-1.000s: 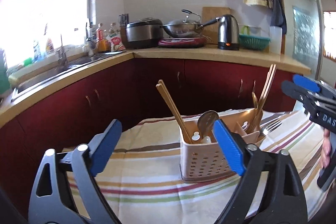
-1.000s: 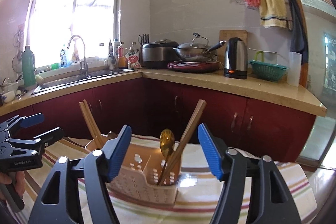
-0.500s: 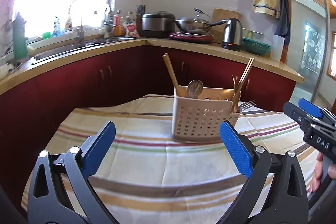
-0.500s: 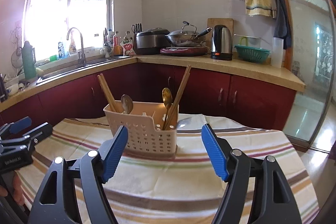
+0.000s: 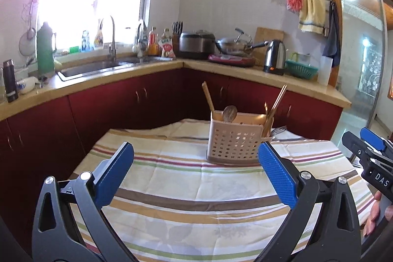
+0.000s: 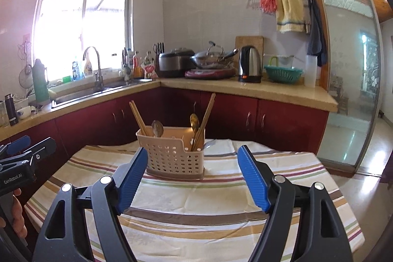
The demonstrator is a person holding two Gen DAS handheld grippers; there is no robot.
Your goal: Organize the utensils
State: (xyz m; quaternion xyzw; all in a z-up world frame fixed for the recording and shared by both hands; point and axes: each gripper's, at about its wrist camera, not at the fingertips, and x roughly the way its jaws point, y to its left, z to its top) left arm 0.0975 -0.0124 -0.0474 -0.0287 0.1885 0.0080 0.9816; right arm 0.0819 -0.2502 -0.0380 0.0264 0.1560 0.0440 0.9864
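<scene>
Honestly, with both the left gripper (image 5: pixel 195 172) and right gripper (image 6: pixel 192 178) spread wide and empty, well back from the caddy (image 6: pixel 172 152) on the table (image 6: pixel 196 203), a careless reach could knock those leaning chopsticks (image 6: pixel 205 118) and tip it

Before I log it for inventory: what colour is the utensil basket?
Beige basket with a brown base; clearest in the right wrist view.
</scene>
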